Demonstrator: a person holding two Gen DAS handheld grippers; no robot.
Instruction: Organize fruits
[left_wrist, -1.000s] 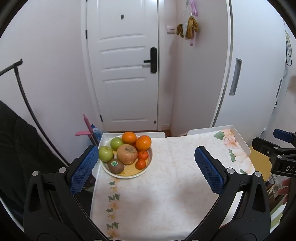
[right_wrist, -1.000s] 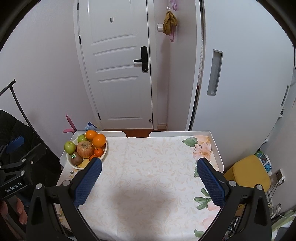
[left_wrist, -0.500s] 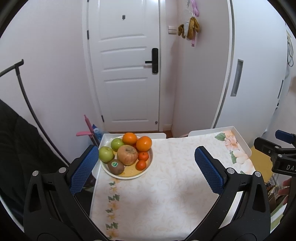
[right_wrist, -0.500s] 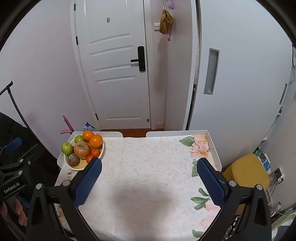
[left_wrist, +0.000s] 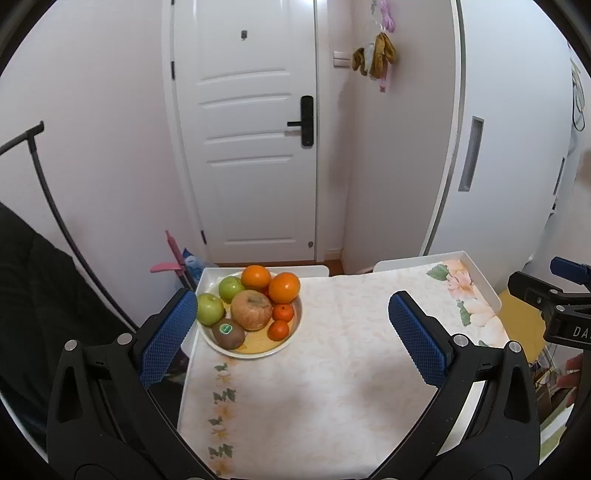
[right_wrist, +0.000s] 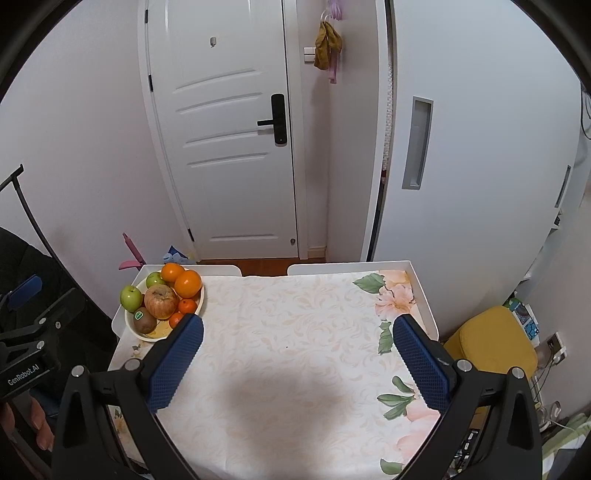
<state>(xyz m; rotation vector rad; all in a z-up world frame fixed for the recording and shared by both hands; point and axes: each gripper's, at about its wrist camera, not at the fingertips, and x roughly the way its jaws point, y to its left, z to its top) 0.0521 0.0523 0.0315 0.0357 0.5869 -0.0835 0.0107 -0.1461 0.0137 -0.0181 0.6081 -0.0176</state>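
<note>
Left gripper (left_wrist: 291, 314): blue textured pads spread wide, nothing between them, held above the white table with floral cloth (left_wrist: 332, 369); round white plate of fruit (left_wrist: 255, 349) sits just inside and ahead of its left jaw, on the table's far left corner. On the plate: two green apples (left_wrist: 210, 308), two large oranges (left_wrist: 283, 287), one brownish-red apple (left_wrist: 252, 309), two small tangerines (left_wrist: 283, 312), one brown kiwi with green sticker (left_wrist: 228, 333). Right gripper (right_wrist: 298, 338): jaws likewise wide and empty over bare cloth; plate just ahead of its left jaw tip, partly hidden by it.
</note>
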